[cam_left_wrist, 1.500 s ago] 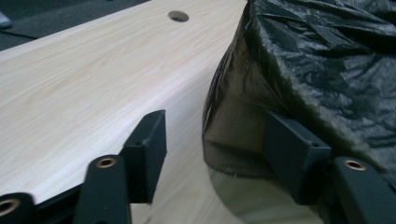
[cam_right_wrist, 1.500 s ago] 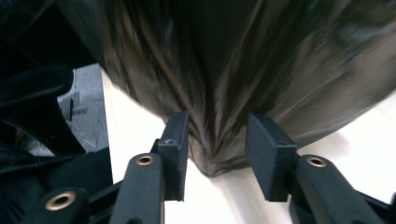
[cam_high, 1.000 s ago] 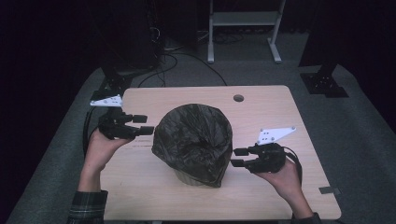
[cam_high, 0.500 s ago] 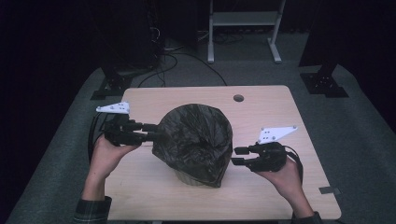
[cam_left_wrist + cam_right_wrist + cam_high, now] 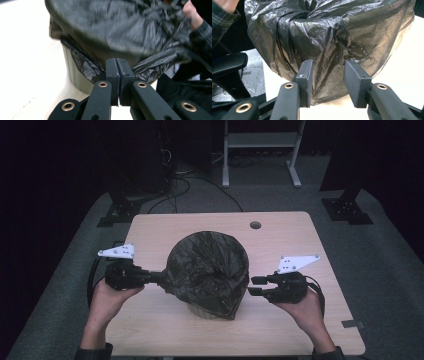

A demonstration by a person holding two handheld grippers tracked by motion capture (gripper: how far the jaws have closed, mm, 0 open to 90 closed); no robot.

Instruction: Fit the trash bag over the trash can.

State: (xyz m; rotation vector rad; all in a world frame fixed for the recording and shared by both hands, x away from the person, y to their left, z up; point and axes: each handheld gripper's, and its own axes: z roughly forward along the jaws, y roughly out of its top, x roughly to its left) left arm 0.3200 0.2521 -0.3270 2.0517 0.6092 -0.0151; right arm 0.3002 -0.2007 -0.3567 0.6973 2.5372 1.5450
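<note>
Two tools are at work on the crinkled black plastic bin liner (image 5: pixel 207 270), which is draped over a small grey-green ribbed plastic bin (image 5: pixel 72 72) standing near the middle of the pale wooden table (image 5: pixel 300 227). The left tool (image 5: pixel 161 278) is at the liner's left side, and its jaws have just been closing: in the left gripper view they stand together with a fold of the liner's hem pinched between them, just beside the bin's wall. The right tool (image 5: pixel 254 286) waits at the liner's right side with its jaws apart; in the right gripper view the loose skirt of plastic hangs just beyond the gap, and I cannot see the pads pressing on it. To my eye the step in hand is getting hold of the hem on both sides so the liner can be pulled down snug round the bin. To do it well, I would push the right tool in until plastic sits deep between the pads, close low on the hem opposite the left grip, then draw both sides down evenly and slowly, since the film looks thin enough to tear and the light bin could tip or slide if one side pulls harder.
</note>
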